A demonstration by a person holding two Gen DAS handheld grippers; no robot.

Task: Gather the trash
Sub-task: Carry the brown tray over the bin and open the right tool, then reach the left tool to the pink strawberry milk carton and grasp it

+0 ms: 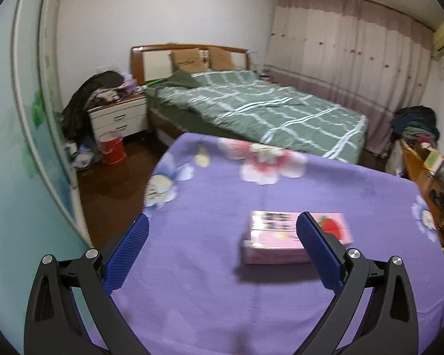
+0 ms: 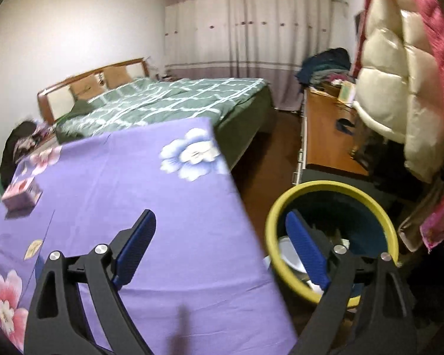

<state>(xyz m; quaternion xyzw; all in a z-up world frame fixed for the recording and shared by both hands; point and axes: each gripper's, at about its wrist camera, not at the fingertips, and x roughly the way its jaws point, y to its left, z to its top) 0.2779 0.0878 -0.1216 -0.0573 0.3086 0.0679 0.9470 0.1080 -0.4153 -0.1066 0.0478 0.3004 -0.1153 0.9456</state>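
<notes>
Left wrist view: wide-spread left tool (image 1: 222, 227), its finger (image 1: 316, 254) partly hiding the blurred pink box (image 1: 276, 242).

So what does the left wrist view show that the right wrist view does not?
Only the left wrist view shows the white nightstand and red bucket. Only the right wrist view shows the yellow-rimmed trash bin and hanging white puffer jacket. Both show the pink box on the purple floral cloth, the green bed, and an open hand-held gripper: left, right.

Both wrist views low over the purple cloth (image 1: 210, 266), facing the bed (image 1: 251, 109); shared pink box (image 2: 20, 195).
</notes>
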